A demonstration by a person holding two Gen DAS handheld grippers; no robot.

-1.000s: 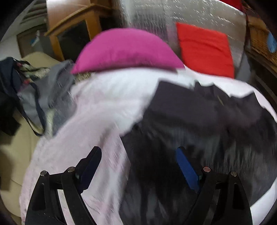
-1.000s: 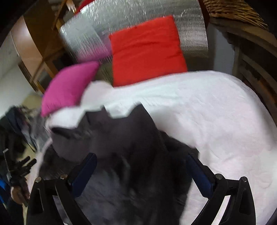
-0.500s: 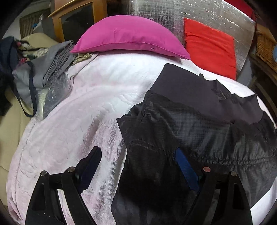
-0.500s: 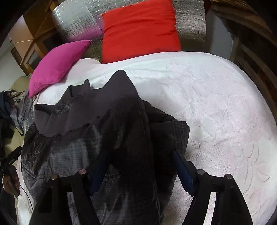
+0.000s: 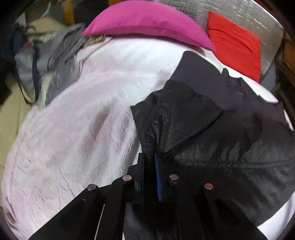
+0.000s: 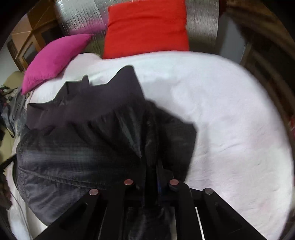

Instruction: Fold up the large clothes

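In the left wrist view the left claw [image 5: 149, 157], low and centre in the frame, had just been closing, and its jaws stood nearly together with a fold of the black jacket [image 5: 212, 140] pinched between them. The cloth rose in a puckered ridge straight out of the grip, at the jacket's left edge, where it met the pale bedspread [image 5: 73, 133].

In the right wrist view the right claw [image 6: 152, 166], also low and centre, had likewise just been closing; its jaws were drawn tight on a gathered bunch of the same jacket [image 6: 92, 147] near its right edge, with folds fanning up and left from the pinch.

The jacket lay spread over the bed, filling the right half of the left view and the left and centre of the right view, its smooth darker lining turned out along the far side. A magenta pillow [image 5: 147, 22] and a red cushion [image 5: 237, 42] sat at the head of the bed in the upper part of both frames, before a silver quilted panel [image 6: 83, 16]. A heap of grey clothes [image 5: 49, 61] lay at the upper left of the left view.

No brand, label or writing could be read.
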